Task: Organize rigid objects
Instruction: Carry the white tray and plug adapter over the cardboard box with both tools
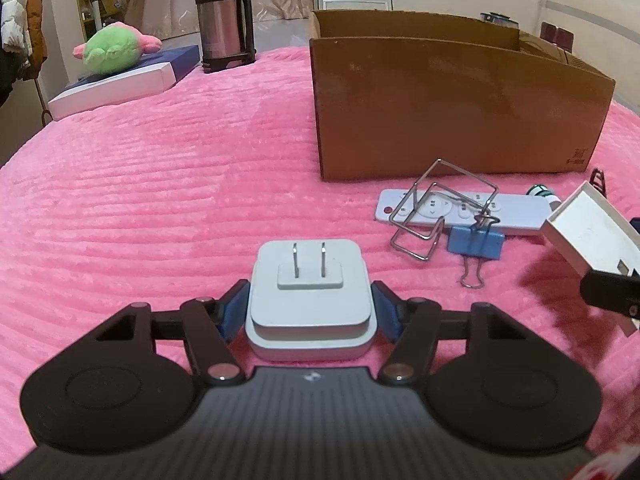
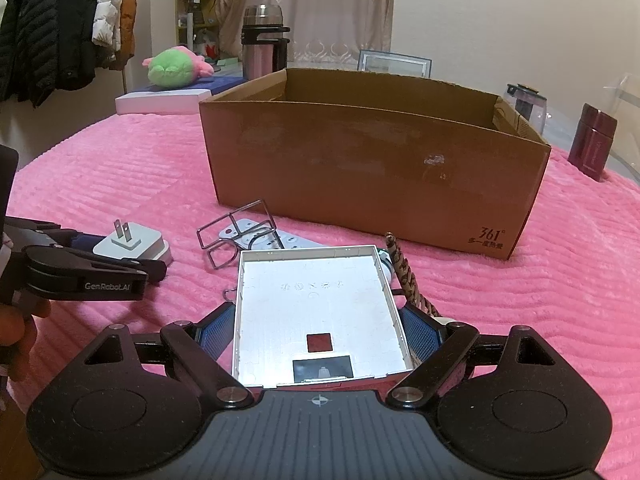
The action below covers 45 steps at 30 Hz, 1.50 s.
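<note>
While our left gripper [image 1: 310, 312] is clamping the charger [image 1: 310, 300] and our right gripper [image 2: 320, 332] the white tray [image 2: 316, 312], we are risking either slipping before the box [image 2: 372, 168] at twelve o'clock.

Both grippers angled downward, each clamped on something white

The left gripper [image 1: 310, 312] has its blue pads [image 1: 232, 314] pressed on both sides of a white plug adapter [image 1: 310, 304]. To its right, the right gripper [image 2: 318, 336] grips a shallow white tray [image 2: 316, 316] by its side walls, jaws spread wide.
</note>
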{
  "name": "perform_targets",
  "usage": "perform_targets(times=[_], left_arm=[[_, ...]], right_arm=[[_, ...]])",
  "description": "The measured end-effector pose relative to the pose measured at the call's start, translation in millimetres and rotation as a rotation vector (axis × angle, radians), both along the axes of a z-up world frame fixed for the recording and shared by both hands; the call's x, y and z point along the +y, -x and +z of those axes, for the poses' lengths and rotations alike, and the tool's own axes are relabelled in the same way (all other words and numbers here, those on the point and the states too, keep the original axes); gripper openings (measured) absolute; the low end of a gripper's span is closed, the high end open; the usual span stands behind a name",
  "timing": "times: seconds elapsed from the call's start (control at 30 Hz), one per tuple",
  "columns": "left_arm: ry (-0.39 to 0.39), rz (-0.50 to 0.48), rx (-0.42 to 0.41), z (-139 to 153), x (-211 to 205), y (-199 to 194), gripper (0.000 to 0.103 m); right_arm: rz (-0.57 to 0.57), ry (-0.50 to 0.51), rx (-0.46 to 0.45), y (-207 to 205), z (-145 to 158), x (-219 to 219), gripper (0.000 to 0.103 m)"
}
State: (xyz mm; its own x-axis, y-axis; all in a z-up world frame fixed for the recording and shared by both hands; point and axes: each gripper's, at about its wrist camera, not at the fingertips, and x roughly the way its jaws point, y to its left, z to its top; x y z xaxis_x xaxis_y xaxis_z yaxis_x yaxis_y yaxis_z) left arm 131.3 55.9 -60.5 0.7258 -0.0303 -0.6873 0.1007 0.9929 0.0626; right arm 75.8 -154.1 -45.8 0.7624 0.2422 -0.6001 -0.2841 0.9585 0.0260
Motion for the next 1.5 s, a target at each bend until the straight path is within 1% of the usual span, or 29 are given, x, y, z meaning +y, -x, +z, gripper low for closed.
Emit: perform_targets(times=[0.23,0.37,0.53,0.73,0.93,1.23,1.5], left_arm=[[0.017,-0.009,-0.016,18,0,9,0.06],[0.025,-0.019,-0.031,32,-3,16,0.06],[0.034,-0.038,-0.045,49,-10,25,0.06],[0.05,-0.058,-0.055,64,-19,31,0.06],[0.049,-0.084,-0.069,76,-32,37,0.06],[0.056,-0.123,-0.097,100,-48,42,0.06],[0.06,-0.169,-0.123,126,-61,36,0.06]], right_arm=[[-0.002,-0.009,-0.012,6,8,0,0.084],[-0.01,-0.015,-0.03,11,17,-2,0.084],[-0.03,-0.025,-0.038,16,29,-7,0.084],[-0.054,-0.032,-0.043,19,41,-15,0.084],[-0.077,-0.051,-0.046,23,53,-27,0.084],[-0.111,-0.063,-0.06,28,73,-45,0.084],[-0.136,-0.082,-0.079,25,94,-60,0.084]])
